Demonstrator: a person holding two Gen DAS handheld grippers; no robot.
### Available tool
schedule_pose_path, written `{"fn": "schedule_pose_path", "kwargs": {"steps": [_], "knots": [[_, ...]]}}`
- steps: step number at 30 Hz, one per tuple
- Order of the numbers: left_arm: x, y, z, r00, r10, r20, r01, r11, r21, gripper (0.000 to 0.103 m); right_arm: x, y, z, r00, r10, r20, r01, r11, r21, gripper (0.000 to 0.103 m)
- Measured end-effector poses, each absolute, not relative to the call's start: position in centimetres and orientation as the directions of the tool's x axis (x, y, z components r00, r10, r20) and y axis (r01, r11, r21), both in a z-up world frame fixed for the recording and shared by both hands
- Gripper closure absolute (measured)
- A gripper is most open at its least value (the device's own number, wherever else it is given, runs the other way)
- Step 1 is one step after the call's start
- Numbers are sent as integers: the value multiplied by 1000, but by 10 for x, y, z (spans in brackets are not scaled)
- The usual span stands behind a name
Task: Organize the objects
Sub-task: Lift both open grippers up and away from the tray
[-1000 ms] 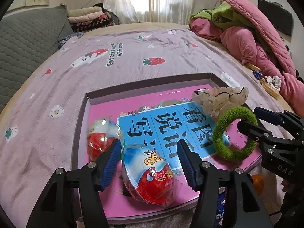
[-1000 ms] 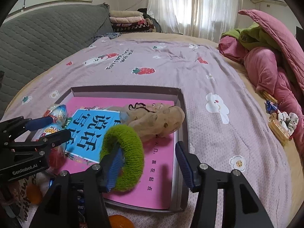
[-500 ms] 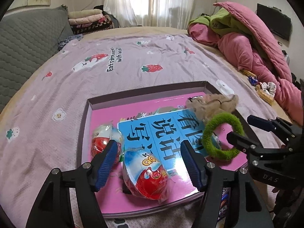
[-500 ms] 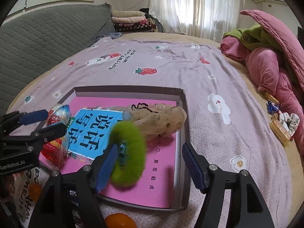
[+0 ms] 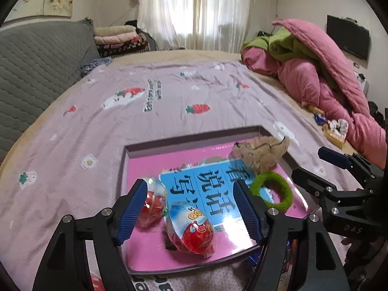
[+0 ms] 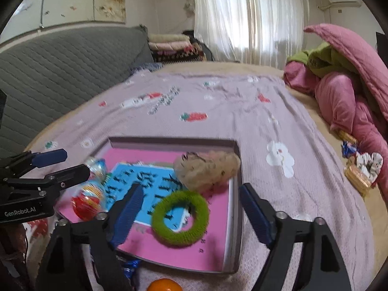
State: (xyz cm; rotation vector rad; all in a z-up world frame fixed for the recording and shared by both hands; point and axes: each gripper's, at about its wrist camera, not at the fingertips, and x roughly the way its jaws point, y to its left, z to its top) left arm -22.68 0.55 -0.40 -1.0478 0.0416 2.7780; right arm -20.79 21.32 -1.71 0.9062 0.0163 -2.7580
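Note:
A shallow tray with a pink floor lies on the bed. A blue booklet, two wrapped red egg toys, a beige scrunchie and a green fuzzy ring lie in it. My left gripper hovers over the nearer egg, jaws opening, pads clear of it. My right gripper hangs above the green ring, which lies flat; its jaws are opening and touch nothing. Each gripper shows in the other's view: the right gripper, the left gripper.
The tray rim sits near the bed's front edge, with an orange just in front of it. Snack packets and a pink quilt pile lie at the right. A grey padded headboard runs along the left.
The green ring stood upright at the right gripper's finger; it has dropped flat into the tray. Both grippers have opened wider and lifted away from the tray.

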Motion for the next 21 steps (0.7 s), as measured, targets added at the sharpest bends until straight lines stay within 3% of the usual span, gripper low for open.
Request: {"fn": "schedule_pose_path", "kwargs": {"steps": [21], "knots": [[-169, -1, 23, -809, 121, -575, -113, -992, -50, 28, -174, 213, 27, -831, -291, -474, 282, -955, 91, 15]]}}
